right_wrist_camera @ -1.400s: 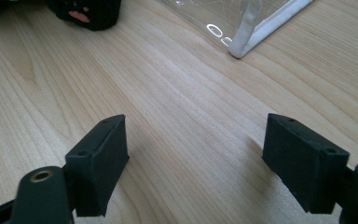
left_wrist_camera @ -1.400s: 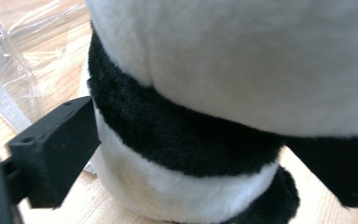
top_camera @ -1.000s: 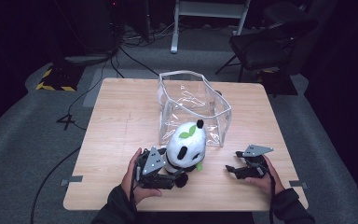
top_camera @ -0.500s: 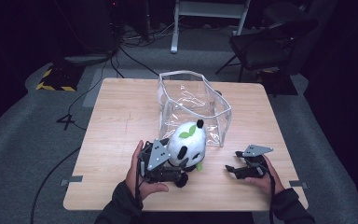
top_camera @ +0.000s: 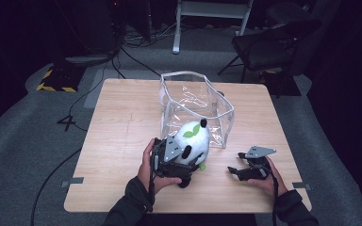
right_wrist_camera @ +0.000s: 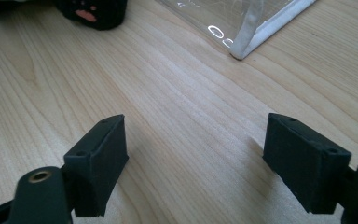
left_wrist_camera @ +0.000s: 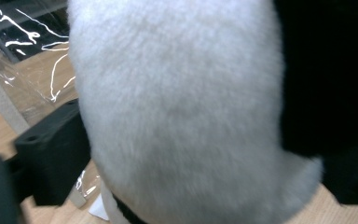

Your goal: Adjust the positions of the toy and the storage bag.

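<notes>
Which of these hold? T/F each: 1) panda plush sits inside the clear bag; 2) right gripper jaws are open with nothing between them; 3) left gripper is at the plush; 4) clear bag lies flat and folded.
1) False: the panda plush is on the table, in front of the clear bag.
2) True: the right gripper is open over bare wood.
3) True: the left gripper has the plush between its jaws, which have just been opening.
4) False: the bag stands upright, its top open.

The plush toy [top_camera: 194, 143] sits on the table [top_camera: 122, 122], just before the clear bag [top_camera: 193, 101].
</notes>
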`<state>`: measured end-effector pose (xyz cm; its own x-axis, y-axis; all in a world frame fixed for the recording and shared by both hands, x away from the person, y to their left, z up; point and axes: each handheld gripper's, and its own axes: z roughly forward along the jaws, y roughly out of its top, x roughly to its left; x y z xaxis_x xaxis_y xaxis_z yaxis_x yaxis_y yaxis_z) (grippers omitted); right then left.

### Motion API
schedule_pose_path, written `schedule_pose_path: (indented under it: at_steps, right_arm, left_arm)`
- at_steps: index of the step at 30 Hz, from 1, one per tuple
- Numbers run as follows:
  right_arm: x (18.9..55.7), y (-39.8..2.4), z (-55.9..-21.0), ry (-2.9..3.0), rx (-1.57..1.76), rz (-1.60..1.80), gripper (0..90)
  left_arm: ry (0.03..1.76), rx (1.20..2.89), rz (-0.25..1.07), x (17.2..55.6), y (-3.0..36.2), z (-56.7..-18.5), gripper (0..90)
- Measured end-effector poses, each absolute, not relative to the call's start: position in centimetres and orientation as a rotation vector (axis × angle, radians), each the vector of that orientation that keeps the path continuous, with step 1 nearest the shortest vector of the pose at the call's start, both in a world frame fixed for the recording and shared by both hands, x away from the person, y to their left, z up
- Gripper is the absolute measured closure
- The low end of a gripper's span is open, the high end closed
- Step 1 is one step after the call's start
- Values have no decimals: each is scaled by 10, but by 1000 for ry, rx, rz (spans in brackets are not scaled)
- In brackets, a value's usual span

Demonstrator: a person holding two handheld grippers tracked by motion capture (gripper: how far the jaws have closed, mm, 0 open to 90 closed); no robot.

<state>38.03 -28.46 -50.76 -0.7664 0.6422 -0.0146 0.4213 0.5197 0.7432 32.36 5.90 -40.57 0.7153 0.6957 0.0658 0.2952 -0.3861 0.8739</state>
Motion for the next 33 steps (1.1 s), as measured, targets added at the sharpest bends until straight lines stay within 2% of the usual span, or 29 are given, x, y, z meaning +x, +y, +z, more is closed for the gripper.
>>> schedule_pose_path:
  at_steps: [2,6,10,18,22,28,33]
  right_arm:
    - [380,-285,-508,2476,890,1095,215]
    - [380,-285,-508,2476,885,1098,213]
    - [380,-285,-508,2474,889,1097,213]
    - [380,-285,-506,2478,909,1069,190]
    - [383,-289,-499,2445,966,1054,225]
    - [391,-290,-465,2325,994,1174,226]
    - [398,-287,-418,2222,943,1258,234]
  left_arm:
    - [743,1982,535,323,61,-405,160]
    - [737,1979,531,322,67,-405,251]
    - [730,1985,536,319,76,-404,293]
    - [782,1969,554,307,112,-404,298]
    - [804,1959,546,299,138,-405,297]
    - [832,1972,592,290,162,-405,296]
    - [889,1936,601,289,185,-406,295]
